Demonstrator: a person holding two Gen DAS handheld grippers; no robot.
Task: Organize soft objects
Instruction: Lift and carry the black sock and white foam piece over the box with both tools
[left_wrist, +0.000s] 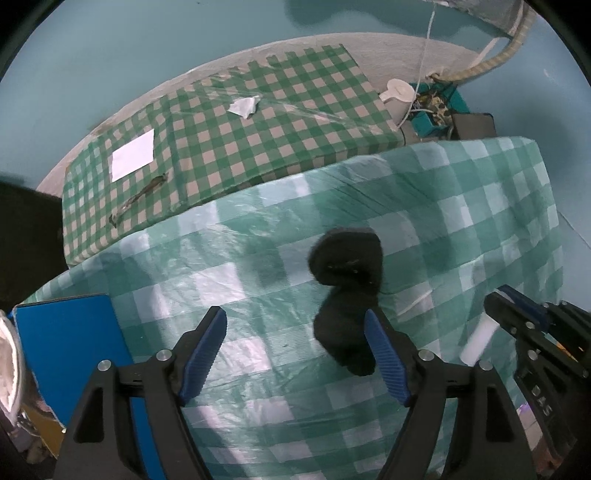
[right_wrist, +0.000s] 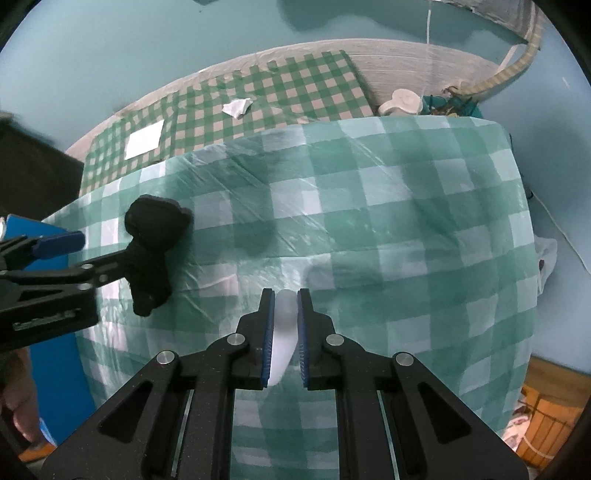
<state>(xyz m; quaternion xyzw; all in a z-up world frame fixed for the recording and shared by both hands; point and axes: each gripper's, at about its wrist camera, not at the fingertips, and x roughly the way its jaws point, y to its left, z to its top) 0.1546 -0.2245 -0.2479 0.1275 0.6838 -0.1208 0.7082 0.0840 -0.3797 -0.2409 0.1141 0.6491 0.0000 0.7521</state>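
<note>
Left tongs (left_wrist: 295, 354) stood wide apart at bottom centre of the left wrist view, pointing down at the table (left_wrist: 480, 206), nothing between the pads. Black soft object (left_wrist: 347, 288) lay just right of centre, its lower end beside the right-hand pad (left_wrist: 386, 354); contact could not be told. Probably just set down or about to be taken: the tongs were open enough to straddle it.

Right tongs (right_wrist: 285, 328) at bottom centre of the right wrist view were clamped on a white soft object (right_wrist: 282, 332), pads pinching its middle, the piece sticking out above and below. It looked held clear of the checked cloth, probably being carried to a sorting spot.

Left view only: the blue box (left_wrist: 70, 350) at lower left in full, maybe the drop-off. It also showed the right tongs from the side at the right edge, with the white piece hanging down. Right view only: the pinch itself, the left tongs side-on at the left edge crossing the black object, and a wooden basket (right_wrist: 546, 424) at lower right. Both showed the second checked surface (left_wrist: 240, 140) with the white paper (left_wrist: 133, 155) at upper left.
</note>
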